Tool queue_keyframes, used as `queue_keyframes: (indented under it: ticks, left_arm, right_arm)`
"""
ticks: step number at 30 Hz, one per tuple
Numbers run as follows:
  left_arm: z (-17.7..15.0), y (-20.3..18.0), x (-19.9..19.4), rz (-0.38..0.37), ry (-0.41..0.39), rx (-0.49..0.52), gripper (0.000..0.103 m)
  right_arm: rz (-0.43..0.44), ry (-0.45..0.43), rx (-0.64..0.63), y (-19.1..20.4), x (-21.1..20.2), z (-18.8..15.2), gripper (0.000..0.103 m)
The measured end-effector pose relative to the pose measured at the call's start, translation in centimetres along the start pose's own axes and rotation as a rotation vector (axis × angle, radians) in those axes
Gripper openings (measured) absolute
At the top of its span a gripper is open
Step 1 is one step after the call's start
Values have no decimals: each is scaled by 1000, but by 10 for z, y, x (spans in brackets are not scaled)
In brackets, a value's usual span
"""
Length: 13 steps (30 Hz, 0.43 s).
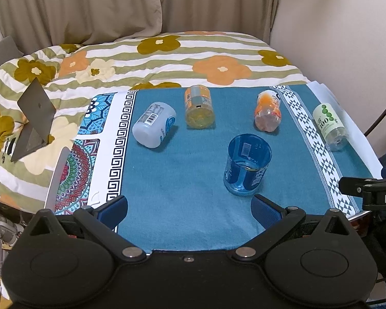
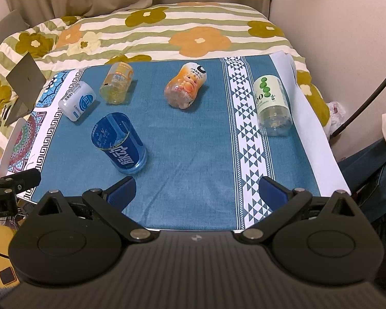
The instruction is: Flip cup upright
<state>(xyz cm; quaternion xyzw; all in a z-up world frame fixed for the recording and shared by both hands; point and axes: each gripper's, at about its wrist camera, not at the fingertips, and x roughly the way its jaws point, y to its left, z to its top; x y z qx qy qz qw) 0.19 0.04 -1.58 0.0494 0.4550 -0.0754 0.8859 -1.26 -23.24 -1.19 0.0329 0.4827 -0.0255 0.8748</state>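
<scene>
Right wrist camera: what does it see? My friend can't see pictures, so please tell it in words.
A blue cup stands upright on a teal cloth, while four cut-off bottle cups lie on their sides: white, yellow, orange and green-dotted. The open right gripper is at the near edge, holding nothing. A flowered blanket lies behind.

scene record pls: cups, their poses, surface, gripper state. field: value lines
surface: teal cloth with patterned borders, laid over a floral quilt
upright: blue cup, open end up
on side: white cup, yellow cup, orange cup, green-dotted cup
left gripper: open, holds nothing, blue cup just ahead of its right finger
right gripper: open, holds nothing
contact: neither gripper touches a cup
other: grey laptop on the quilt, left
</scene>
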Motion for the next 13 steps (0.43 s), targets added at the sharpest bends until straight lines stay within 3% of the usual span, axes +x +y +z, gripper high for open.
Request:
queue_keyframes:
  ticks: [8, 13]
  left_arm:
    - [2, -1, -1, 36, -26, 13, 103]
    - [3, 2, -1, 20, -37, 1, 103]
  right_arm:
    - [0, -2, 0, 0, 0, 1, 103]
    - [-2, -4, 2, 0, -1, 3, 103]
